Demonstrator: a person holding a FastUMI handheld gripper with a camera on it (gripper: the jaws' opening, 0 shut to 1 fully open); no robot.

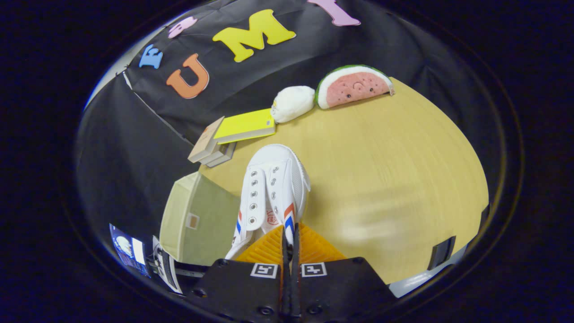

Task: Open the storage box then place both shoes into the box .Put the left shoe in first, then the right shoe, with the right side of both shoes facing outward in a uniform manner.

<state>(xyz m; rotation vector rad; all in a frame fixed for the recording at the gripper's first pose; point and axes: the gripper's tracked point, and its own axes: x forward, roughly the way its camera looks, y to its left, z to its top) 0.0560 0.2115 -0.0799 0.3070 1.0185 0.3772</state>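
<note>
A white canvas shoe [273, 188] with red and blue stripes hangs lifted over the wooden table [385, 179], toe pointing away from me. My gripper [289, 235] is shut on the shoe, both fingers pinching the collar edge by the stripes. The pale green storage box [197, 222] stands just left of the shoe at the table's near left corner; I cannot tell whether its lid is open.
Beyond the shoe lie stacked books [228, 137] with a yellow one on top. Farther back rest a white plush [293, 103] and a watermelon-slice plush [354, 86] by the wall. The table's right edge curves close.
</note>
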